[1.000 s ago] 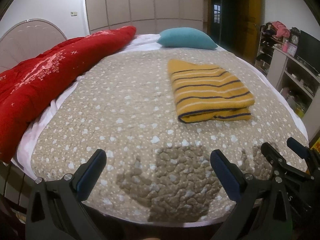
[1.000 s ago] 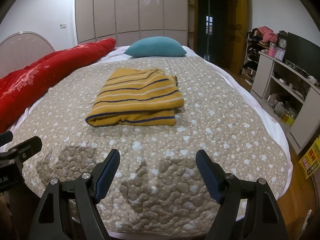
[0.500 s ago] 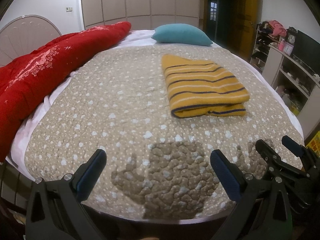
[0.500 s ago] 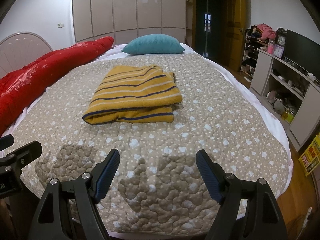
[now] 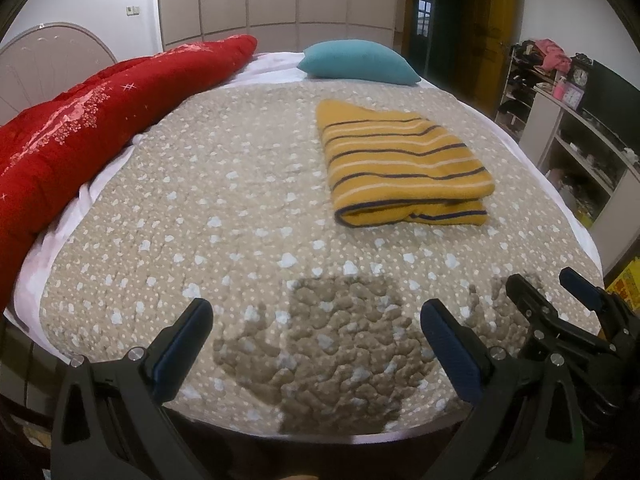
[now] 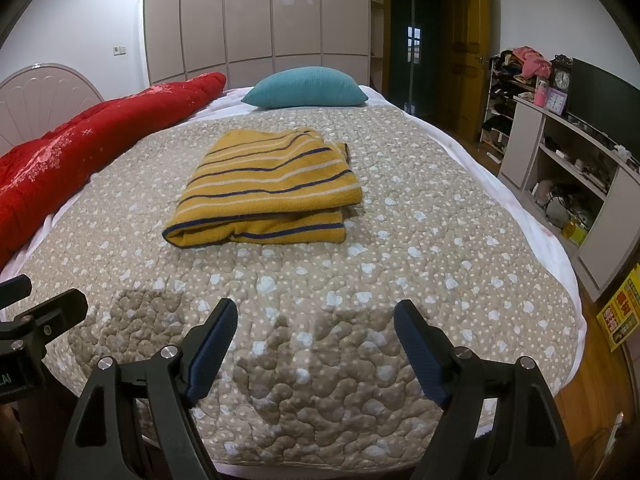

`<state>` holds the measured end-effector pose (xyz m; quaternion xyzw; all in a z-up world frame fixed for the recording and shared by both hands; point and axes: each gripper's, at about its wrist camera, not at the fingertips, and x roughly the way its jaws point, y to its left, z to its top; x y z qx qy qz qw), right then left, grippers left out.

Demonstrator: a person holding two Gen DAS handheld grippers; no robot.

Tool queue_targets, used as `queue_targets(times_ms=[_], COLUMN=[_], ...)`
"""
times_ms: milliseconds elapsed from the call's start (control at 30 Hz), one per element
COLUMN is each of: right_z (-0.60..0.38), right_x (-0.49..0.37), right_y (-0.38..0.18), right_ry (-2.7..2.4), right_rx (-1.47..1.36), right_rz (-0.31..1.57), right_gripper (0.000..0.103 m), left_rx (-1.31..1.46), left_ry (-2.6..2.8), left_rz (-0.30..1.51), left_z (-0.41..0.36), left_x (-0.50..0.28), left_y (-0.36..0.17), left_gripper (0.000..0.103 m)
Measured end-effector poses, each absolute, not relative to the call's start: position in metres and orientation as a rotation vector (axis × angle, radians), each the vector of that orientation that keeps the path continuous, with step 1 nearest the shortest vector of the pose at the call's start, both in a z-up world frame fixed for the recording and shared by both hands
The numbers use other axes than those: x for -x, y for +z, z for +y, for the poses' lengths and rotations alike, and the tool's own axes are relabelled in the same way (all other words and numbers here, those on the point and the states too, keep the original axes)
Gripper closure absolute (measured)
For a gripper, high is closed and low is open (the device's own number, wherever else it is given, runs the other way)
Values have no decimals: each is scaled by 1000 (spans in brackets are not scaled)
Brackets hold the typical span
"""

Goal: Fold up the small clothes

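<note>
1. A folded sweater [image 6: 268, 188] is laid on the bed [image 6: 440, 248], near its middle.
2. A pillow [image 6: 306, 86] is placed behind the sweater, at the far end of the bed.
3. A rolled quilt [image 6: 92, 140] is stretched along the bed's left edge.
4. A shelf unit [image 6: 568, 168] is set to the right of the bed.
5. Both tongs, the left tongs [image 5: 316, 344] and the right tongs [image 6: 314, 344], are held side by side over the near end of the bed, before the sweater, jaws apart.

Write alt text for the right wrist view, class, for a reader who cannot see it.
A folded yellow striped garment lies on a beige dotted bedspread, untouched. The right tool hovers open over the near edge of the bed, empty. A teal pillow and a red quilt lie farther back.
</note>
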<state>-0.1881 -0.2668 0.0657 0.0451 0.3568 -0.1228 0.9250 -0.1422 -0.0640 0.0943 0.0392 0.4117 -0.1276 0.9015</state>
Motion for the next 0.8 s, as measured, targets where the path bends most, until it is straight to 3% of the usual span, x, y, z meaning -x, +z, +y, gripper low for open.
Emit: queue_targets(times_ms=[800], right_z=[-267], right_x=[189], right_y=[65], right_ry=[-266], right_rx=[-81], right_rz=[723], right_gripper=[18], left_rx=[-43], left_ry=[-285], left_rz=[911], left_z=[-60], left_x=[137], left_y=[83], left_gripper=[0])
